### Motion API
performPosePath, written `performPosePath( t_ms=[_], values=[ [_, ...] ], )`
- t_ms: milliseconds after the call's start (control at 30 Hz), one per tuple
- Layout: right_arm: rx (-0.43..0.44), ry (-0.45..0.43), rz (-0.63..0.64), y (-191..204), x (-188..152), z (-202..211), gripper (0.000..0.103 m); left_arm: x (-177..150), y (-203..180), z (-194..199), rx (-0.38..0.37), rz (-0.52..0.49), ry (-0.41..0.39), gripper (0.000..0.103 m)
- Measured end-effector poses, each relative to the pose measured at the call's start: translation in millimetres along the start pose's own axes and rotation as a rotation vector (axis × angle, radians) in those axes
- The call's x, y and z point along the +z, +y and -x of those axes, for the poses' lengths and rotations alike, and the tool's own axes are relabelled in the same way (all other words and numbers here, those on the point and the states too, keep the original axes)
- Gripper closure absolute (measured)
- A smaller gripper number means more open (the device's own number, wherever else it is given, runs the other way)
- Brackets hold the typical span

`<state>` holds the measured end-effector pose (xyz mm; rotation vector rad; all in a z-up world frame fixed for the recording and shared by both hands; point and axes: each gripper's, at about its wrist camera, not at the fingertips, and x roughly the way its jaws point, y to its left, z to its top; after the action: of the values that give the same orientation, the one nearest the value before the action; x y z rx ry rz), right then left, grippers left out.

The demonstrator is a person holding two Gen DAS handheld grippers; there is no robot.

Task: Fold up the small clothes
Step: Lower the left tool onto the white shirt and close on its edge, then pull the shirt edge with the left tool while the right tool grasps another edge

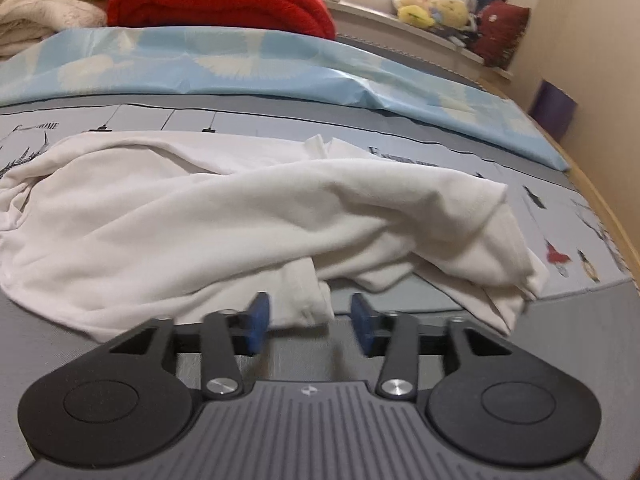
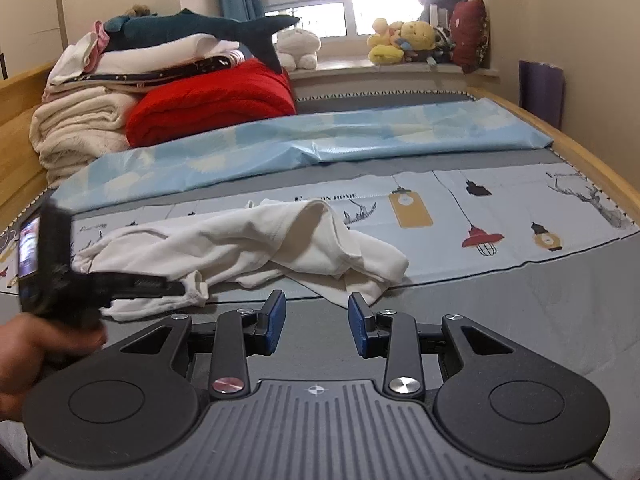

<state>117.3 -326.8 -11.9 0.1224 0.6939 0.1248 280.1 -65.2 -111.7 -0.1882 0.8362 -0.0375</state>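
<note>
A crumpled white cotton garment (image 1: 248,216) lies bunched on the grey printed bedsheet (image 2: 500,208). My left tongs (image 1: 308,326) stand part open and empty, with a loose edge of cloth just ahead between the pads. My right tongs (image 2: 317,322) are also part open, gripping nothing, short of the near hem. I judge this the first pick-up: next, pinch two edges and spread it flat.
</note>
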Motion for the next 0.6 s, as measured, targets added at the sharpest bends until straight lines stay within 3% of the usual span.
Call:
performPosePath(
  t_ms=[100, 133, 167, 233, 333, 433, 600],
  values=[
    [0.0, 0.013, -0.019, -7, 2, -3, 0.067, 3, 1, -18, 0.026, 0.034, 0.012, 0.05],
    [-0.004, 0.014, -0.019, -8, 2, -3, 0.067, 4, 2, -23, 0.031, 0.044, 0.019, 0.056],
    [-0.008, 0.014, -0.017, -9, 2, -2, 0.067, 3, 3, -26, 0.039, 0.04, 0.028, 0.077],
    [-0.015, 0.014, -0.011, -9, 2, -1, 0.067, 2, 3, -30, 0.071, -0.011, 0.058, 0.1],
    [-0.029, 0.019, -0.004, -9, 2, -1, 0.067, 0, 7, -14, 0.09, -0.069, 0.053, 0.1],
    [-0.042, 0.017, -0.004, -6, 3, -2, 0.067, 2, 17, 23, 0.036, -0.114, 0.049, 0.101],
    [-0.049, 0.019, -0.035, -1, 2, -7, 0.067, -14, 44, 112, -0.097, -0.324, 0.066, 0.101]
  ],
)
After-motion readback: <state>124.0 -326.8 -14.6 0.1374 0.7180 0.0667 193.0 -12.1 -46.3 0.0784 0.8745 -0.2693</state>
